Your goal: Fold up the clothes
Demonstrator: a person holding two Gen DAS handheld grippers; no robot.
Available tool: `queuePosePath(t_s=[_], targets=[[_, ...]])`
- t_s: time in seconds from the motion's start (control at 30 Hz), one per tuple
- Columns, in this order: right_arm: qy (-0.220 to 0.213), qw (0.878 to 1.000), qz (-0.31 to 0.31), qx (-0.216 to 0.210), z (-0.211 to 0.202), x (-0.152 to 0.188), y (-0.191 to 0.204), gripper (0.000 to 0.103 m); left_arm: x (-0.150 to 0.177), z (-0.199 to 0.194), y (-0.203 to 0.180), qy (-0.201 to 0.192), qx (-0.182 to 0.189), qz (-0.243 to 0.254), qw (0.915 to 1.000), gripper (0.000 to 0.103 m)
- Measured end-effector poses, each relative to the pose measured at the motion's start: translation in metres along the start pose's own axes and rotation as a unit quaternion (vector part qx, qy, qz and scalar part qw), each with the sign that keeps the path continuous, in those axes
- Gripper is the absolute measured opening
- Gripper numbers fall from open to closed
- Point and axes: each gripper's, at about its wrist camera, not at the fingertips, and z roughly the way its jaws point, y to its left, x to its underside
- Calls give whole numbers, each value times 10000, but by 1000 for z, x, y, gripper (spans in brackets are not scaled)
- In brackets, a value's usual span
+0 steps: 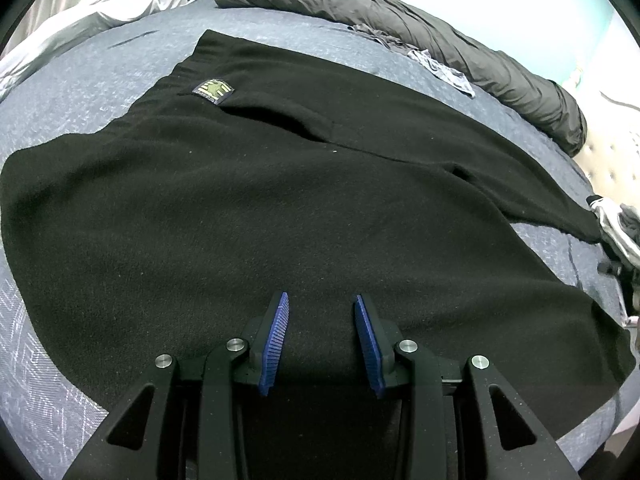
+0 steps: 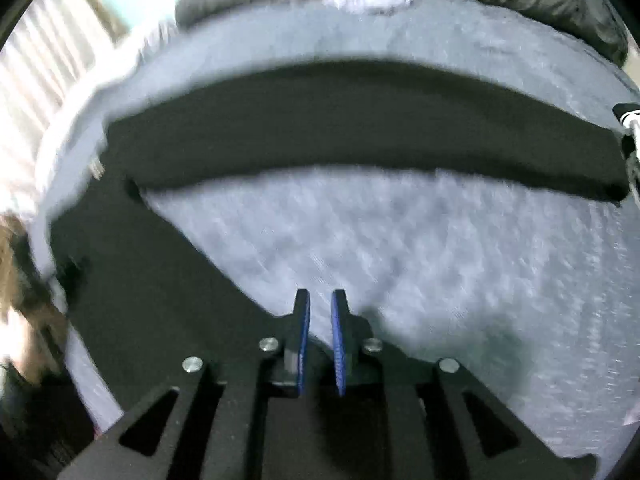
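A: While over black garment [image 1: 280, 200], spread flat on blue-grey bedsheet [image 1: 60, 120]: left gripper [image 1: 322, 304] spread apart, gripping nothing. Woven label [image 1: 213, 91] facing up.

B: Right gripper [image 2: 320, 300]: narrow gap, nothing between; above bare sheet beside garment edge. Heavily blurred. Grey duvet [image 1: 440, 40] behind.

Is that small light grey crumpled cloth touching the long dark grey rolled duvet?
Touching. In the left wrist view the light grey crumpled cloth lies right against the dark grey rolled duvet's lower edge, with no bedsheet showing between them.
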Motion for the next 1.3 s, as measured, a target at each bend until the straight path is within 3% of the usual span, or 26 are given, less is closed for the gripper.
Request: queuePosePath(t_s=[0.03,0.1,0.2,0.43,0.5,0.53,0.63,0.97,1.1,1.2,1.3], targets=[[-19,9999,-75,-80,5,-7,13,33,0,0,-1,-2,-1,-1,10000,40],[38,9991,-361,-231,20,-22,45,46,0,0,-1,-8,1,-3,10000,40],[258,9948,-925,-343,48,-36,92,46,1,0,0,-11,20,-8,10000,41],[604,9836,-1691,-174,93,-39,143,46,1,-1,1,-2,87,-24,10000,41],[702,9790,-1908,-125,106,-40,158,41,2,-1,1,2,103,-17,9999,41],[751,9765,-2016,-100,113,-40,165,26,2,-1,0,6,114,-21,9999,41],[838,9712,-2231,-19,128,-42,180,4,2,-2,2,16,166,-59,9998,41],[564,9819,-1785,298,136,-55,167,4,4,-7,4,-47,130,-171,9998,41],[450,9867,-1479,495,134,-58,155,11,2,-13,8,-120,76,-263,9996,45],[94,9907,-1334,260,113,-61,147,11,-2,-18,13,-204,13,-339,9992,52],[116,9890,-1468,-154,103,-59,154,11,-3,-16,17,-170,0,-406,9990,52]])
